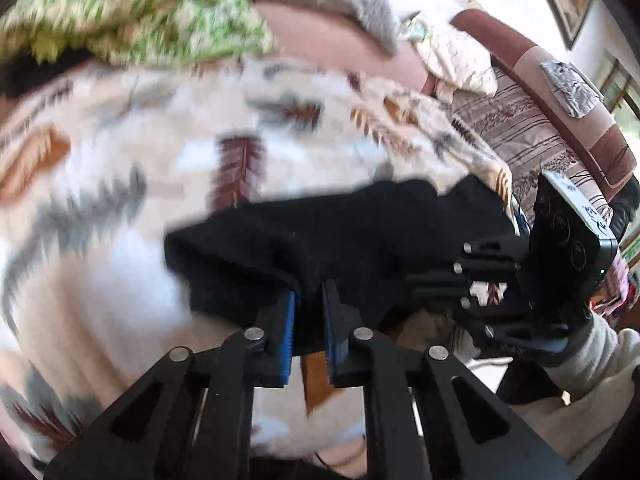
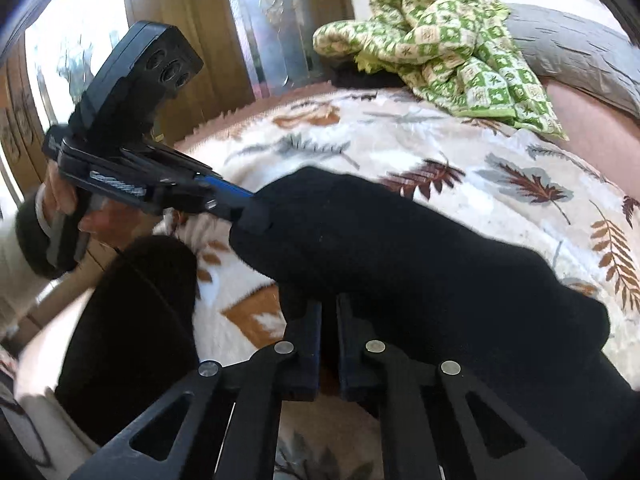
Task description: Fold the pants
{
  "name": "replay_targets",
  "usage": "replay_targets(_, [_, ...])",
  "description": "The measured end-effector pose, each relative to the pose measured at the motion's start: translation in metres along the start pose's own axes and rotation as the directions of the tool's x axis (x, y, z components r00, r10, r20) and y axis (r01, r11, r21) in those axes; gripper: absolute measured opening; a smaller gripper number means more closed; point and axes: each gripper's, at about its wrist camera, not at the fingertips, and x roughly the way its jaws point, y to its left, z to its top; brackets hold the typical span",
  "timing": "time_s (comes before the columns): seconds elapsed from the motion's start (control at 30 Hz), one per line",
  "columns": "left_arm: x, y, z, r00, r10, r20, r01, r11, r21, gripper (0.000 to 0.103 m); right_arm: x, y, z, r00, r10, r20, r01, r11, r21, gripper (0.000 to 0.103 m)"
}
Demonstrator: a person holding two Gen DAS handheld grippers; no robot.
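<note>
Both claws pinch the black pants (image 2: 400, 248): the left gripper (image 1: 308, 320) and the right gripper (image 2: 328, 320) each press their pads on the fabric's near edge, holding it above the leaf-patterned blanket (image 1: 120, 260), near its front edge. Green checked cloth (image 2: 440, 40) lies at the far edge.

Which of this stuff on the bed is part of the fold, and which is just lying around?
Job: black pants, left gripper and right gripper, both shut on the pants.
Lying about: green checked cloth, grey pillow, leaf-print blanket underneath.
</note>
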Motion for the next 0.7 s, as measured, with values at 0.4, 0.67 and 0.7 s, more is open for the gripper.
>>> replay_targets(0.4, [0.015, 0.043, 0.006, 0.993, 0.089, -0.08, -0.092, 0.995, -0.035, 0.021, 0.022, 0.009, 0.023, 0.999, 0.044, -0.008, -0.043, 0.997, 0.07, 0.005])
replay_targets(0.67, [-0.009, 0.067, -0.016, 0.995, 0.093, -0.037, -0.098, 0.982, -0.159, 0.056, 0.029, 0.03, 0.01, 1.0, -0.014, -0.007, 0.014, 1.0, 0.001, 0.077])
replay_targets(0.7, [-0.014, 0.071, -0.016, 0.996, 0.092, -0.019, -0.094, 0.979, -0.18, 0.056, 0.028, 0.037, 0.012, 1.0, -0.019, 0.004, 0.019, 0.999, -0.039, 0.077])
